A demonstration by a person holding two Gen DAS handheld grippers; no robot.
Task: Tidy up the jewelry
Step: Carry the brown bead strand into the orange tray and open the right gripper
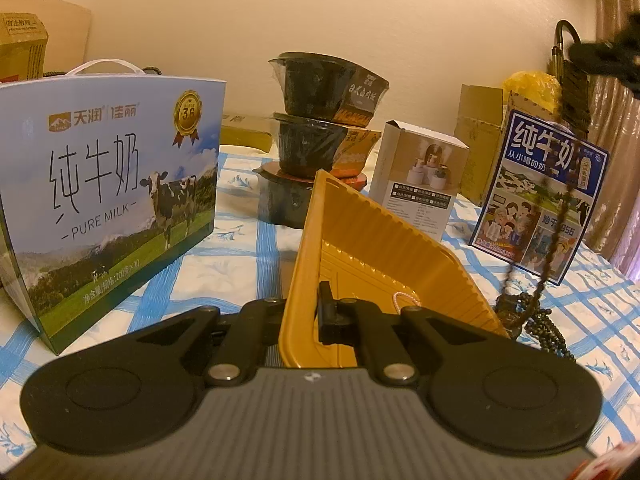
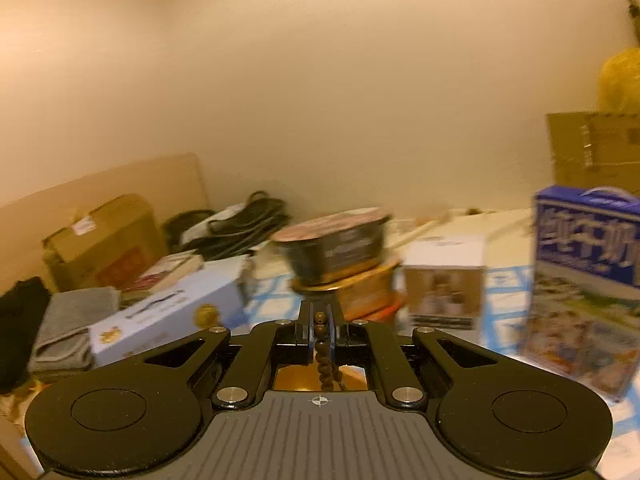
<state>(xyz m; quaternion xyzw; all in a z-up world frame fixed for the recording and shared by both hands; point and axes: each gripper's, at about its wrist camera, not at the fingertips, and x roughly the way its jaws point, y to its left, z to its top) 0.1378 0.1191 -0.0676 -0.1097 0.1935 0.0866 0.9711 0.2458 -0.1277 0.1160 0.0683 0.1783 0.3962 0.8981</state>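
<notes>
Blue-checked cloth covers the table. Dark wooden bead necklace (image 1: 560, 216) dangles, its tail heaped near the right edge just beside the tilted gold plastic tray (image 1: 384, 256). Lowering slowly over the tray should coil it neatly. Right gripper (image 2: 320, 332) pinches the strand from above; left gripper (image 1: 300, 316) clamps the tray's rim.

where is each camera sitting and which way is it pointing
Left wrist: sits on the left gripper, facing forward along its fingers, shut on the tilted yellow ribbed plastic tray; the dark bead necklace dangles at right.
Right wrist: sits on the right gripper, raised above the table, shut on the necklace.
Shared: the stacked black noodle bowls and the necklace.
</notes>
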